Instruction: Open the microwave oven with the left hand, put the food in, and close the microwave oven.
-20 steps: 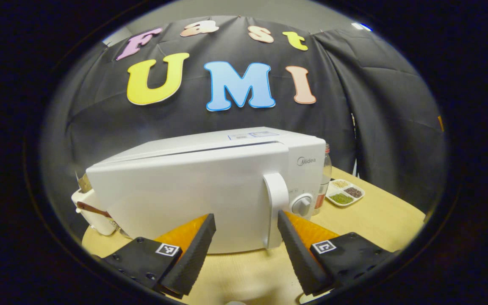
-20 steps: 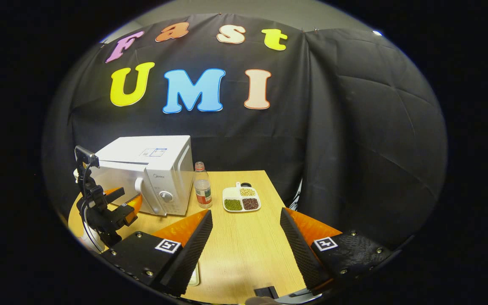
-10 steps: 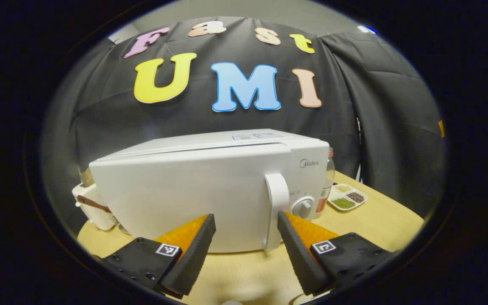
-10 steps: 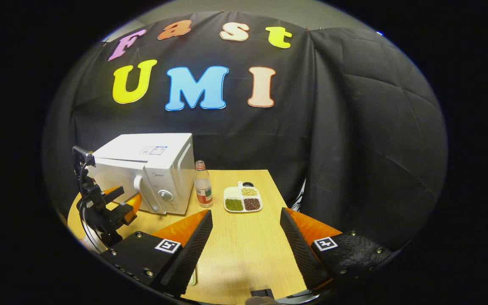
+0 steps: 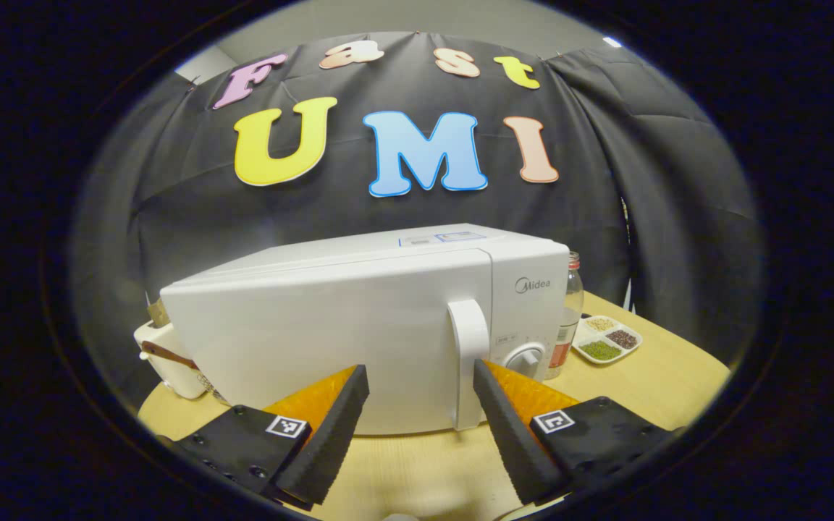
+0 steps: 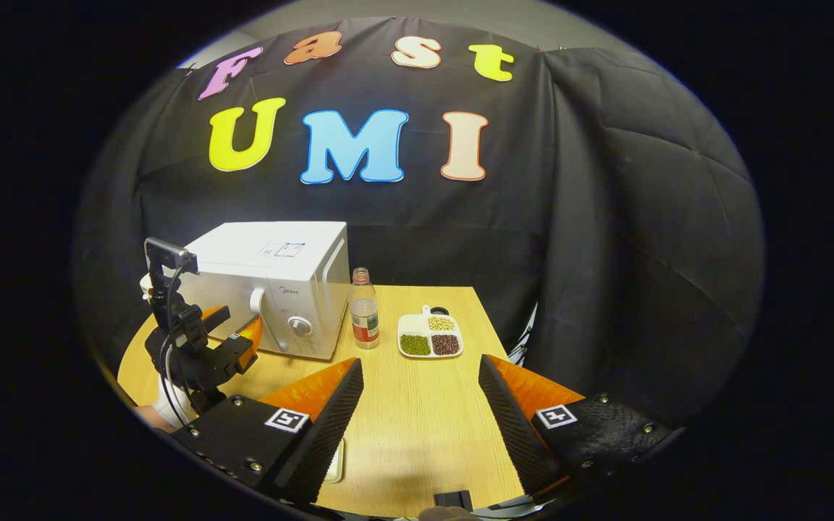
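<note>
1. Two grippers, both with jaws spread wide and holding nothing, as I read it.
2. My left gripper (image 5: 420, 427) sits low in front of the microwave oven (image 5: 359, 325), facing its door; the vertical door handle (image 5: 469, 362) stands just above the gap, nearer the right-side finger. No contact that I can see.
3. Microwave door is shut. The oven stands at the far left part of the worktop (image 6: 417, 405), control knob (image 5: 525, 358) on its right-hand panel.
4. In the right gripper view I see the left gripper (image 6: 232, 340) just in front of the oven (image 6: 272, 282), near the worktop's left edge.
5. My right gripper (image 6: 420, 427) hovers over the near middle of the worktop, well apart from the oven.
6. Food: divided tray (image 6: 431, 338) with green, dark and pale portions, toward the far right corner, right of a clear bottle (image 6: 364, 318) that stands upright just beside the oven.
7. White container (image 5: 167, 354) sits behind the oven at the left edge; contents too blurred to tell.
8. Pale flat thing at the near edge, partly hidden by my right gripper's finger; can't identify.
</note>
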Available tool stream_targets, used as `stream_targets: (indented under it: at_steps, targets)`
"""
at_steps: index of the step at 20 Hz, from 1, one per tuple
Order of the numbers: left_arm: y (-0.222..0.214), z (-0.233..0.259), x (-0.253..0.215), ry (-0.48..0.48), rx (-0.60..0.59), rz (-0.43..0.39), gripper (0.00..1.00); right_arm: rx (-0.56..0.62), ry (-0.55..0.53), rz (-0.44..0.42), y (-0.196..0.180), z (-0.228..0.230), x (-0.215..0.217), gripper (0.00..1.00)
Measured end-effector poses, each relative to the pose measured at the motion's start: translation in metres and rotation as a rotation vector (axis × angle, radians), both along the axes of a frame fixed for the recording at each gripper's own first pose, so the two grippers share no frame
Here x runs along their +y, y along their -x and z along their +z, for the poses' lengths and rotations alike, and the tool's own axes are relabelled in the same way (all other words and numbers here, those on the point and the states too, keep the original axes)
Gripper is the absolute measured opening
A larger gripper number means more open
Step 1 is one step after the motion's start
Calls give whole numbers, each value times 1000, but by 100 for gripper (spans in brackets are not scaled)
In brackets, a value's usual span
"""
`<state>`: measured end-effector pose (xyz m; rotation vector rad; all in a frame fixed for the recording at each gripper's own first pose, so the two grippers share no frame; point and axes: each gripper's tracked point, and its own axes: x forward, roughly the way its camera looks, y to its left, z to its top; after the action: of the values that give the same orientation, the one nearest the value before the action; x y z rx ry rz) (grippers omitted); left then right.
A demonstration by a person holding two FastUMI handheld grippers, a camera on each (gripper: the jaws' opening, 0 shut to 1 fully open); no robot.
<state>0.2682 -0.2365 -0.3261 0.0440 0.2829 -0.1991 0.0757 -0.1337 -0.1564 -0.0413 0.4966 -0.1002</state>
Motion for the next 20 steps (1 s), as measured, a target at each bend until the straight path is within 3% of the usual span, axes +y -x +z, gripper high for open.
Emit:
stream_targets:
  at_steps: [2, 3, 4, 7, 8, 11, 12, 14, 20]
  targets:
    - [2, 5, -1, 14, 0, 0, 100, -8, -4, 0, 5, 3, 0, 98]
    - [3, 9, -2, 16, -9, 0, 94, -12, -1, 1, 7, 4, 1, 98]
    - [7, 12, -4, 20, -11, -5, 100, -18, -1, 2, 10, 7, 2, 98]
    - [21, 24, 0, 25, -17, 4, 98, -37, -16, 9, 15, 13, 9, 98]
    - [29, 29, 3, 30, -16, 5, 95, -41, -17, 13, 17, 15, 11, 98]
    - [52, 53, 6, 54, -35, -3, 100, -56, -26, 27, 22, 21, 21, 98]
    - [62, 64, 12, 62, -49, 3, 94, -64, -28, 33, 22, 24, 26, 98]
    - [83, 81, 15, 92, -56, -20, 99, -75, -26, 45, 24, 29, 35, 98]
    - [147, 165, 90, 90, -124, 6, 98, -146, -23, 111, 23, 56, 78, 98]
